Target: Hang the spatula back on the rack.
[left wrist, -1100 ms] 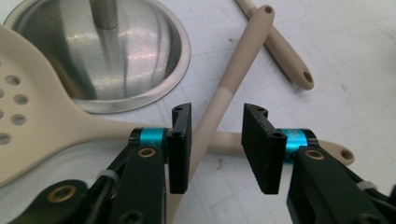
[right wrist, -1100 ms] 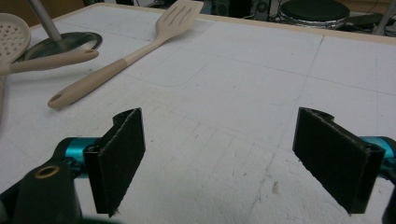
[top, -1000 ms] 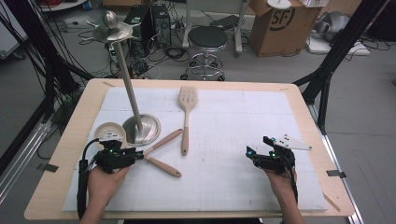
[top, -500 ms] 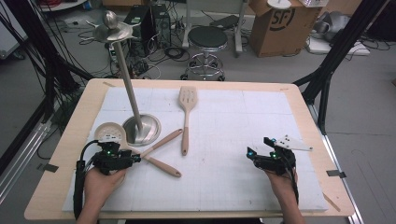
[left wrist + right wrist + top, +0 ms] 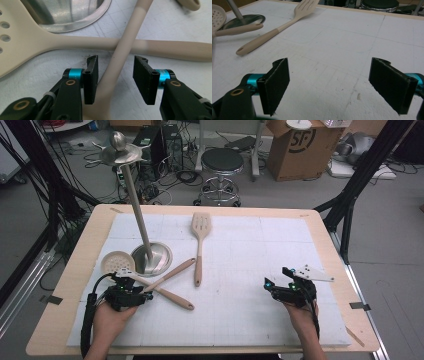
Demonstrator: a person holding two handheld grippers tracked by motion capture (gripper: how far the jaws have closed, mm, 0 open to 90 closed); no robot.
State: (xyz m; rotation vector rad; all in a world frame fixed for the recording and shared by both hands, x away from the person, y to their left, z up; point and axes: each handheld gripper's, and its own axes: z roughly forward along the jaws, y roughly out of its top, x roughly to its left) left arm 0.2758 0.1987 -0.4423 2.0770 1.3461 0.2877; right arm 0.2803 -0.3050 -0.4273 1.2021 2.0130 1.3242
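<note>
a white gridded mat (image 5: 240, 270) covers the wooden table (image 5: 75, 265), with cables, a stool and a cardboard box on the floor behind it. the left gripper (image 5: 145, 296) sits low at the mat's near left, its jaws half apart and set either side of a beige handle (image 5: 117, 62) that runs up between them; the pads stand just clear of it, and the jaws have just been closing a little. that handle crosses the handle of the perforated skimmer (image 5: 15, 42), whose round holed head lies beside the round steel base (image 5: 152, 259) of a tall metal stand (image 5: 131, 195). in the high view the two crossed utensils form an x just in front of the base. a slotted spatula (image 5: 200, 245) lies apart from them toward the middle of the mat, head pointing away. the right gripper (image 5: 272, 290) rests at the near right, well apart from every utensil, its jaws spread wide over bare mat with nothing between them.
</note>
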